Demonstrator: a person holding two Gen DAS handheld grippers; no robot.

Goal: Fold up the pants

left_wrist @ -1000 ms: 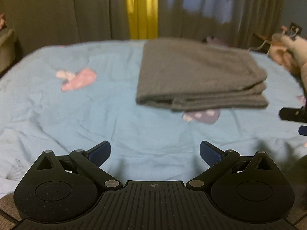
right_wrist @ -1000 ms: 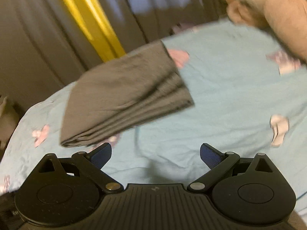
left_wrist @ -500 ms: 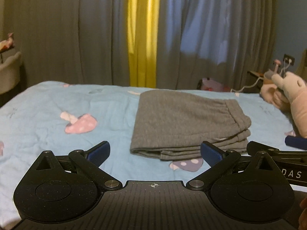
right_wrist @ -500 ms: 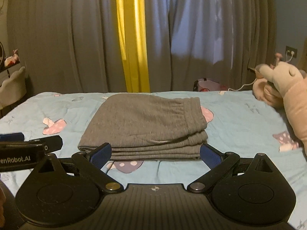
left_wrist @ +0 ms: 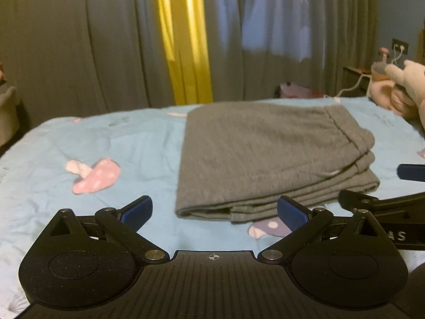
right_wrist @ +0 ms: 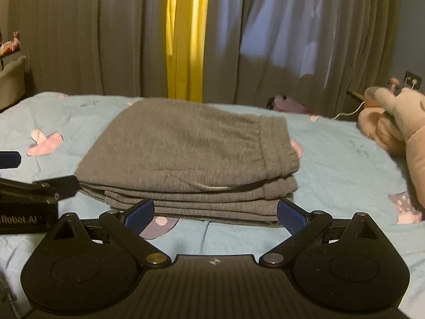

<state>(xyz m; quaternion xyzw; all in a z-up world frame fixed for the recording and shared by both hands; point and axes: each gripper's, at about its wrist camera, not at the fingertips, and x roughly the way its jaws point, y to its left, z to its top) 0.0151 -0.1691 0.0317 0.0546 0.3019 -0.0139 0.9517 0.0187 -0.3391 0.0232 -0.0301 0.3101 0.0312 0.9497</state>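
The grey pants lie folded in a thick stack on the light blue bed sheet, waistband at the right. They also show in the right wrist view. My left gripper is open and empty, hovering just short of the stack's near left corner. My right gripper is open and empty, hovering in front of the stack's near edge. Each gripper shows at the edge of the other's view: the right one, the left one.
Pink and purple mushroom prints dot the sheet. A pink plush toy lies at the right side of the bed. Grey and yellow curtains hang behind the bed. A pale chair stands at the far left.
Both grippers have levelled out from a downward tilt to look across the bed, side by side in front of the folded pants. The pants have not moved.
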